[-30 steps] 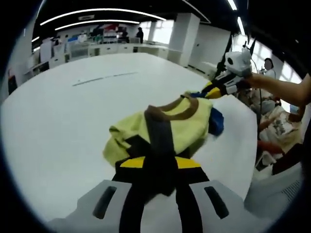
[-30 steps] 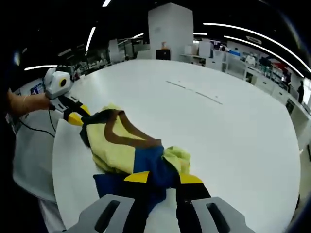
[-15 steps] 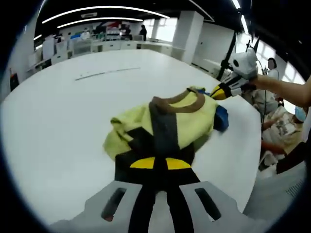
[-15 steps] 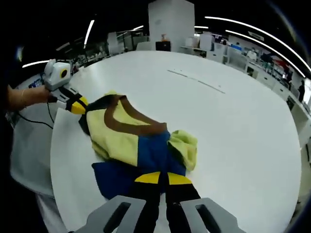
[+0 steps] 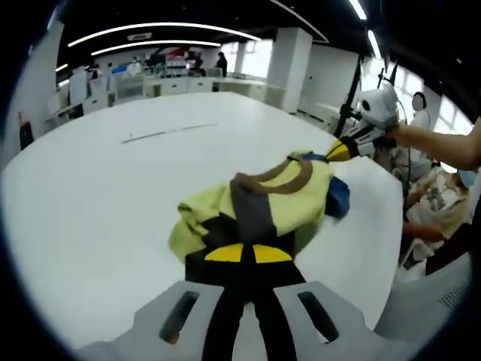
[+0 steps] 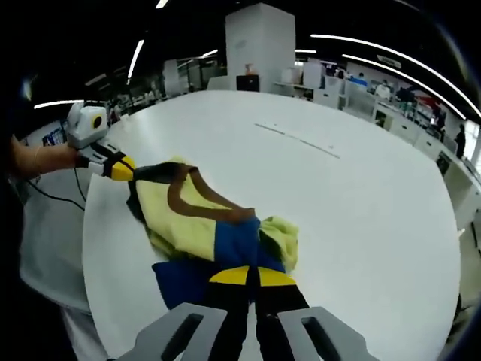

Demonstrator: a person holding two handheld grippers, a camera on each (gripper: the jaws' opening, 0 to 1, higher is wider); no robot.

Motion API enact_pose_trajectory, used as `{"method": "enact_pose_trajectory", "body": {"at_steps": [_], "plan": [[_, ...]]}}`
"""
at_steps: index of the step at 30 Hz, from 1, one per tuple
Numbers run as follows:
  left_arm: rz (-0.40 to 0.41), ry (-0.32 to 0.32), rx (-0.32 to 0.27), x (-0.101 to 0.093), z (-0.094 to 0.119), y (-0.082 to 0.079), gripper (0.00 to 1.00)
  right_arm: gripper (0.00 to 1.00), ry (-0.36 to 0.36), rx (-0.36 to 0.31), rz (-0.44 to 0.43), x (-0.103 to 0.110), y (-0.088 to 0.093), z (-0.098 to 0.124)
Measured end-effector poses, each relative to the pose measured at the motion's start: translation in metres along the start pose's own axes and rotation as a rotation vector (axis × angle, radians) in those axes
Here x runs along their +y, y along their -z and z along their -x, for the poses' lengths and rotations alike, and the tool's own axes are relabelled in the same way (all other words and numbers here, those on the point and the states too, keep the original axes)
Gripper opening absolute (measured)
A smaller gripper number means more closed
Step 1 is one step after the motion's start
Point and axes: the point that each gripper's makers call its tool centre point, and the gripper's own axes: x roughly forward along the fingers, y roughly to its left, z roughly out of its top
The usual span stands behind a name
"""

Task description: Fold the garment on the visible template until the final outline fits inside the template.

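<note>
Left gripper view: the left gripper (image 5: 246,254), jaws closed on a dark edge of the garment (image 5: 259,204) at frame centre on the table (image 5: 98,195), grips as before; the right gripper (image 5: 338,150) at upper right now pulls its corner taut. Right gripper view: the right gripper (image 6: 252,276) stays clamped on the blue part at lower centre, while the yellow body has bunched narrower than earlier.

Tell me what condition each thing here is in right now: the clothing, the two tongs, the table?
Garment: bunched in a heap, not folded flat, yellow with brown collar and blue part.
Left tongs: shut on the garment's dark edge.
Right tongs: shut on the garment's blue part.
Table: white, garment lying near its edge.
Thin line on the table: lies far from the garment.
</note>
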Motion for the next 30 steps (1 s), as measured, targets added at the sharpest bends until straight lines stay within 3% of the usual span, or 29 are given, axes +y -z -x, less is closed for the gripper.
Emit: {"method": "enact_pose_trajectory", "body": {"at_steps": [8,16,26,30], "plan": [[-0.011,-0.016,-0.08,-0.002,0.013,-0.029,0.0,0.0,0.021,-0.071,-0.021,-0.003,-0.025,0.017],[-0.075,-0.047,-0.13,0.001,0.026,-0.061,0.0,0.0,0.04,-0.156,-0.046,-0.008,-0.054,0.032],[-0.086,-0.102,-0.255,0.02,0.041,-0.109,0.0,0.0,0.089,-0.253,-0.09,-0.019,-0.091,0.047],[-0.089,-0.13,-0.308,0.026,0.048,-0.129,0.0,0.0,0.117,-0.27,-0.065,-0.02,-0.1,0.05]]}}
